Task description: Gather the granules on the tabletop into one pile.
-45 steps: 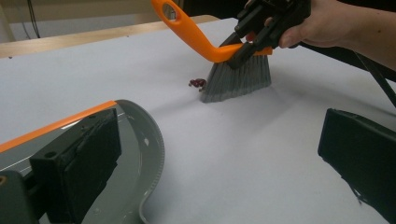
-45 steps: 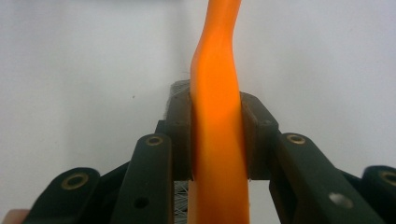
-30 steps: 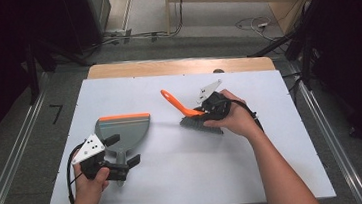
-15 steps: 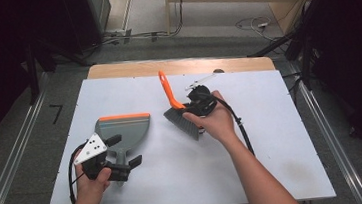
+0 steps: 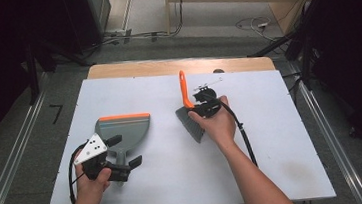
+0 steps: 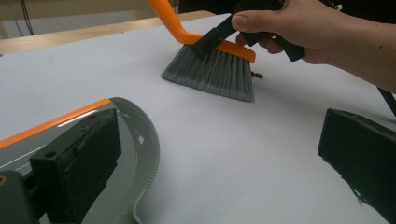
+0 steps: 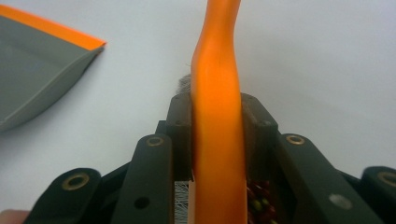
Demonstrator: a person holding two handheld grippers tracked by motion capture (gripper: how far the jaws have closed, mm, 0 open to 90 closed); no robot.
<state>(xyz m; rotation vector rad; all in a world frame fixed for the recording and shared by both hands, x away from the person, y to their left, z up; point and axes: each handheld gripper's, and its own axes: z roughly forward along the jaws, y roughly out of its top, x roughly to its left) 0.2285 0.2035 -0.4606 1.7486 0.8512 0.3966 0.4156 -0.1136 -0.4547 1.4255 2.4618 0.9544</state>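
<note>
Centre of the high view: the right gripper (image 5: 200, 105) is clamped on an orange-handled brush (image 5: 186, 95), its grey bristles resting on the white table (image 5: 271, 123). Lower left, the left gripper (image 5: 119, 155) has its jaws spread wide at the grey dustpan (image 5: 124, 130), one jaw inside the pan, gripping nothing.
</note>
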